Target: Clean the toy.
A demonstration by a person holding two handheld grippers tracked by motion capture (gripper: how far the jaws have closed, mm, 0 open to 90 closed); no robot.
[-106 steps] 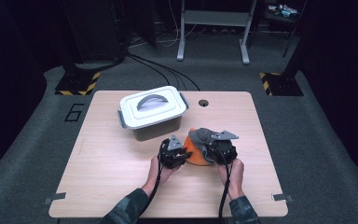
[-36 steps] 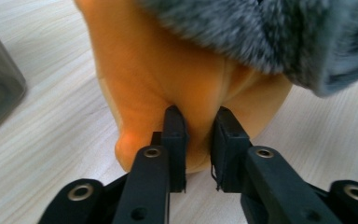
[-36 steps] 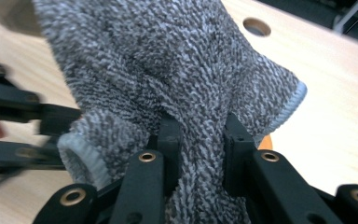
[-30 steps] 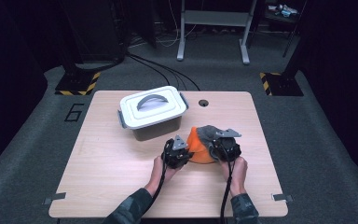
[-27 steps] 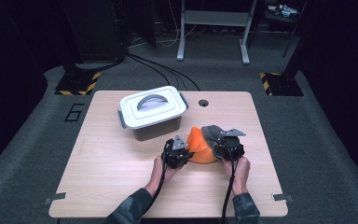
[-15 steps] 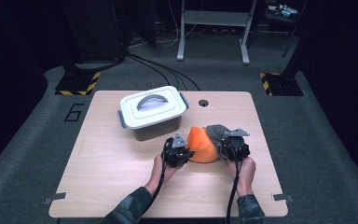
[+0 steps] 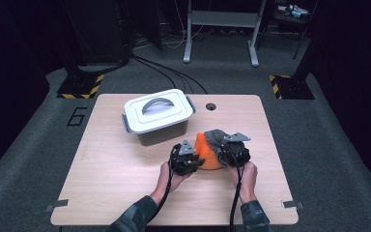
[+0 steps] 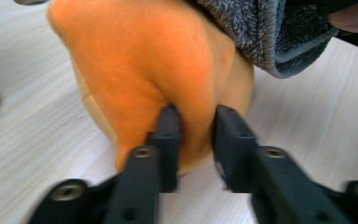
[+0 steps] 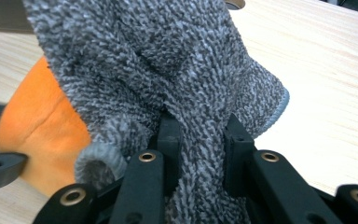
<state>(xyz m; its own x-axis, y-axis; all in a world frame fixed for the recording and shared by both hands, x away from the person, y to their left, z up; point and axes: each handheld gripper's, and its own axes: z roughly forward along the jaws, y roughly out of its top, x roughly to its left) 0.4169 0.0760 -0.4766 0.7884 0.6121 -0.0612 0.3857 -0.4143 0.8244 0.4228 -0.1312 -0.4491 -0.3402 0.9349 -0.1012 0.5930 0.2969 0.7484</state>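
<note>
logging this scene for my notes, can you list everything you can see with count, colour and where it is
orange cloth: 1, orange, right of the table's middle, bunched up between the two grippers
grey cloth: 1, mottled grey with a pale edge, draped over the far right side of the orange cloth
storage box: 1, white lid with a grey handle over a darker base, lid on, far left of the cloths
table: 1, light wood, with a round hole near its far edge
number mark: 1, a dark 6 on the grey floor left of the table
left gripper: 1, black, jaws around a fold of the orange cloth and just been opening
right gripper: 1, black, jaws shut on the grey cloth
</note>
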